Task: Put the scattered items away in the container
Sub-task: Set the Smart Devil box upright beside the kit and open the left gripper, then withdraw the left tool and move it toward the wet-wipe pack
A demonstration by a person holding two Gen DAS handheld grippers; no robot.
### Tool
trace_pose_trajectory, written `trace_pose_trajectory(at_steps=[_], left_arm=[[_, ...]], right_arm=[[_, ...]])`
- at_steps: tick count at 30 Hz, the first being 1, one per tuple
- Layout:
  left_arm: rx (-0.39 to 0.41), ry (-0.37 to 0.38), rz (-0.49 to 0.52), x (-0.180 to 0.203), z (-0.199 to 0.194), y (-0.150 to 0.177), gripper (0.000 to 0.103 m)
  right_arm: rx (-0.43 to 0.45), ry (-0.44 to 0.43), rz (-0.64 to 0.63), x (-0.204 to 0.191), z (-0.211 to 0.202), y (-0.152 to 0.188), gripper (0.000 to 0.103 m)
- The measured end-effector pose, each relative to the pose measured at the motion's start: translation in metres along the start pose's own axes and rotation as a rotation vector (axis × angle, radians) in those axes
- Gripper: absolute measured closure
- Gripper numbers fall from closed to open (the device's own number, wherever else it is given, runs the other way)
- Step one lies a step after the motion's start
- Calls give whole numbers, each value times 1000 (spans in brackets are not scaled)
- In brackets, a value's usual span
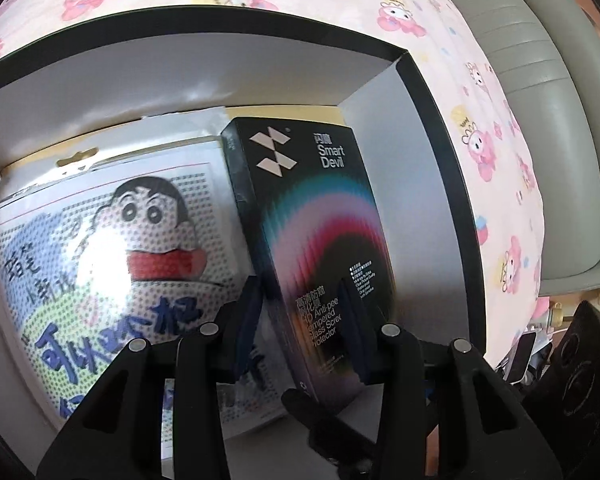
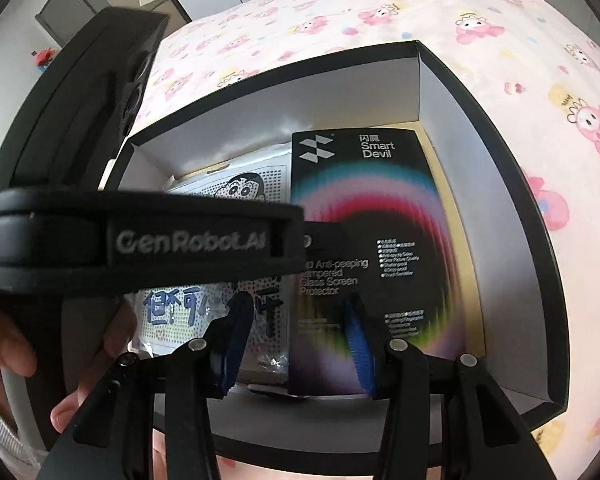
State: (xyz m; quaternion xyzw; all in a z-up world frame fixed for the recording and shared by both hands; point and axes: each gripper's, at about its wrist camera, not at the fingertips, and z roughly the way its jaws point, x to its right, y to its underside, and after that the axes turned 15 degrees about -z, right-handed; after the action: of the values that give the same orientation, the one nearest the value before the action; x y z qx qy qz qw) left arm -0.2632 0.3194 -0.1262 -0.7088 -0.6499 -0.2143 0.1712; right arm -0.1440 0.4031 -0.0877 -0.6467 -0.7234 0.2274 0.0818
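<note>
Straight ahead of the left gripper [image 1: 306,330]: black carton [image 1: 312,240], inside the box [image 1: 440,128], long axis along the fingers. Spread wide around its near end, unclamped. Right gripper [image 2: 296,344] likewise wide, empty, farther back.

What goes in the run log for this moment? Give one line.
left gripper: open, over screen protector box | right gripper: open | screen protector box, cartoon package: inside container

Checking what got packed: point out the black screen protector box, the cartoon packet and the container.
screen protector box [image 1: 312,216], left wrist view, on its printed front.
cartoon packet [image 1: 140,240], left wrist view, on the cartoon face.
container [image 2: 440,92], right wrist view, on its white inner wall.
</note>
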Motion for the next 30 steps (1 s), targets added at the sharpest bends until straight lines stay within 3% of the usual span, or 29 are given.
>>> trace_pose_trajectory(at_steps=[4, 9, 11, 18, 24, 26, 30], left_arm=[[-52, 31, -20, 2, 10, 4, 64], [-21, 7, -7, 1, 4, 6, 64], [31, -2, 9, 1, -8, 9, 64], [260, -62, 75, -13, -70, 34, 64], [397, -54, 40, -19, -104, 48, 61], [442, -55, 24, -20, -113, 51, 55], [517, -61, 15, -17, -127, 52, 53]], right_arm=[[-25, 67, -22, 3, 1, 2, 61], [-15, 74, 3, 15, -4, 7, 61], [-11, 83, 8, 18, -7, 10, 61], [52, 238, -66, 7, -36, 1, 61], [119, 250, -44, 0, -28, -18, 61], [137, 258, -45, -8, -22, -25, 61], [188, 235, -58, -32, -40, -31, 61]])
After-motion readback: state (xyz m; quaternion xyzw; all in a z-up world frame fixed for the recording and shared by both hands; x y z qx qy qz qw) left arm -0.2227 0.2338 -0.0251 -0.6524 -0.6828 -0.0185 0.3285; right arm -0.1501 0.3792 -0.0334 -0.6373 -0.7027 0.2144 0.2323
